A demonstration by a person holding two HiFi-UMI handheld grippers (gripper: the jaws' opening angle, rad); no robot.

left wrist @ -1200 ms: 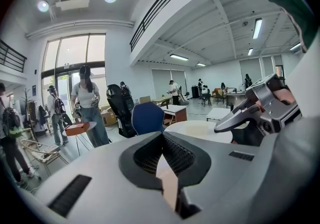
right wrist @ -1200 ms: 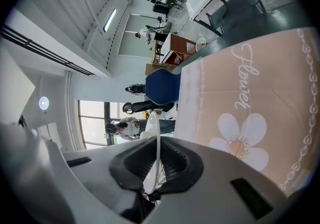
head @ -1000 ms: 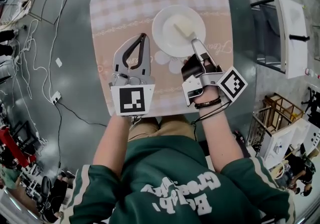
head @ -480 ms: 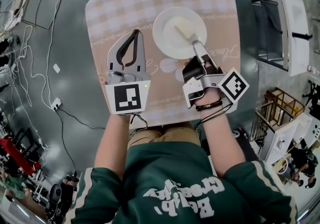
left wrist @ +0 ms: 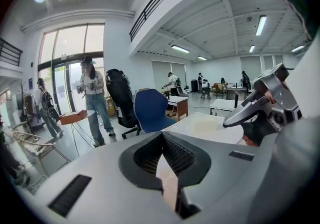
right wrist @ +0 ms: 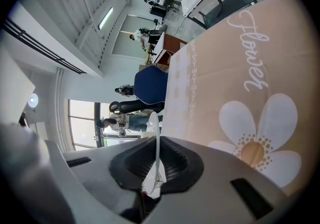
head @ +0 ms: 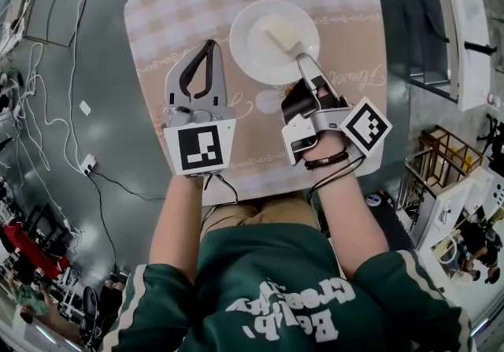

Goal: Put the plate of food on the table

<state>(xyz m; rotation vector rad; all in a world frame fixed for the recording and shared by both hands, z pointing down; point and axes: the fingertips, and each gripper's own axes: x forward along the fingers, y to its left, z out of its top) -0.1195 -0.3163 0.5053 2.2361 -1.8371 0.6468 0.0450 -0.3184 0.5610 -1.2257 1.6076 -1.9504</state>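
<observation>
the plate [head: 260,47] lies over the far half of the table [head: 169,20], toward 12 o'clock from me, with the pale block of food [head: 282,37] on it at about 2 o'clock from its centre. my right gripper [head: 302,59] is clamped on the rim at about 5 o'clock. in the right gripper view the rim runs edge-on between the jaws, with the flower print [right wrist: 255,143] of the cloth close beside it. i judge the carrying done and the plate down or nearly down, though no view shows me contact between plate and cloth. what's left is to let go of the rim and draw the right gripper back toward 6 o'clock.

my left gripper [head: 209,45] hangs over the cloth at 9 o'clock of the plate, apart from it. its jaw tips are together and nothing is between them.

against the frame a second ago, the whole table sits a little higher and more to the left in the head view, which i read as my head moving. the plate keeps about the same place on the cloth. the right gripper still holds the same part of the rim, and the left one is still closed and idle.
</observation>
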